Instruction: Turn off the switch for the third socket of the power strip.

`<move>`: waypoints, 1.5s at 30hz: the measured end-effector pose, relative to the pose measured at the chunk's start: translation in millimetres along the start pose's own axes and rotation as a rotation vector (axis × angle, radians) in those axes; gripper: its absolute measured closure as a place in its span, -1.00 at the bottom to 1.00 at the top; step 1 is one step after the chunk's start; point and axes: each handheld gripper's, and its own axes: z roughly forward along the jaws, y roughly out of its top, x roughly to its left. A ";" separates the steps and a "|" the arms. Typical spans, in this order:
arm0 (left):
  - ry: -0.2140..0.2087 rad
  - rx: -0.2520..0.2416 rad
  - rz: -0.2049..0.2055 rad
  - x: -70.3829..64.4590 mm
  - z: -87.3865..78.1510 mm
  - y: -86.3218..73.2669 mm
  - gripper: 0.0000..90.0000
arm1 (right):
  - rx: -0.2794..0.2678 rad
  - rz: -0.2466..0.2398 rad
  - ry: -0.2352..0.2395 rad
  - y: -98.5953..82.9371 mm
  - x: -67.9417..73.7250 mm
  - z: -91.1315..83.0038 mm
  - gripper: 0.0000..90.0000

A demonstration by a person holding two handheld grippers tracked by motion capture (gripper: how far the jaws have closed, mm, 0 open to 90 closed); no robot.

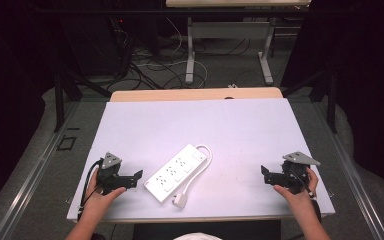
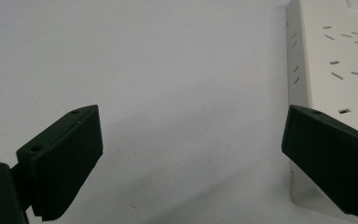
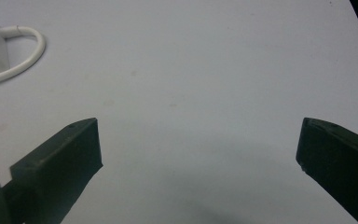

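both pairs of jaws gape wide, holding nothing. the left gripper (image 1: pixel 139 175) sits just beside the power strip (image 1: pixel 176 172) mid-surface; the right gripper (image 1: pixel 264 171) waits well apart. approach stage, likely; next, close in on the strip.

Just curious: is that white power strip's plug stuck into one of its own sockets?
No, the plug lies loose on the table beside the power strip.
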 end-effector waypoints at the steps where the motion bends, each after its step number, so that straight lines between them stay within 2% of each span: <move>1: -0.003 -0.003 -0.001 0.2 0.0 0.3 -0.89 | 0.000 0.000 0.000 0.0 0.0 0.0 -1.00; 4: -0.004 -0.007 -0.019 -0.6 0.2 1.5 -0.88 | 0.002 0.034 0.006 -1.7 -4.4 -2.0 -1.00; 5: 0.001 -0.007 -0.006 0.5 0.0 2.0 -0.88 | 0.005 0.046 0.008 -2.9 -6.1 -2.4 -1.00; 13: -0.008 -0.005 -0.026 1.3 0.3 3.6 -0.84 | 0.010 0.015 0.009 -5.5 -2.7 -4.1 -1.00; 16: -0.003 -0.022 -0.034 0.1 -0.1 4.3 -0.83 | 0.006 0.013 0.005 -4.9 -0.7 -4.6 -1.00; 22: -0.007 -0.004 -0.018 -0.9 -5.2 4.3 -0.73 | 0.010 0.000 0.012 -4.7 4.2 -6.6 -1.00; 27: -0.010 -0.028 -0.047 -0.2 -8.4 5.9 -0.64 | 0.002 -0.021 0.009 -4.1 6.0 -7.0 -1.00; 28: -0.010 -0.027 -0.044 1.2 -9.7 6.6 -0.64 | 0.002 -0.021 0.009 -4.1 6.0 -7.0 -1.00; 31: -0.021 -0.029 -0.071 2.7 -11.6 8.0 -0.61 | 0.007 -0.017 0.019 -4.1 6.2 -6.4 -1.00; 32: -0.023 -0.023 -0.076 3.3 -12.5 8.7 -0.53 | 0.010 -0.017 0.020 -4.1 5.7 -6.2 -1.00; 35: -0.031 -0.021 -0.085 4.1 -14.1 11.1 -0.47 | 0.012 -0.016 0.022 -3.9 5.3 -6.2 -1.00; 40: -0.036 0.003 -0.056 3.4 -14.3 14.3 -0.46 | 0.013 -0.015 0.024 -3.6 6.2 -5.6 -1.00; 41: -0.034 0.013 -0.036 4.2 -15.0 14.7 -0.46 | 0.007 -0.022 0.017 -3.7 6.3 -4.9 -1.00; 45: -0.032 0.011 -0.046 4.9 -15.7 16.7 -0.46 | 0.011 -0.026 0.026 -3.5 6.8 -4.8 -1.00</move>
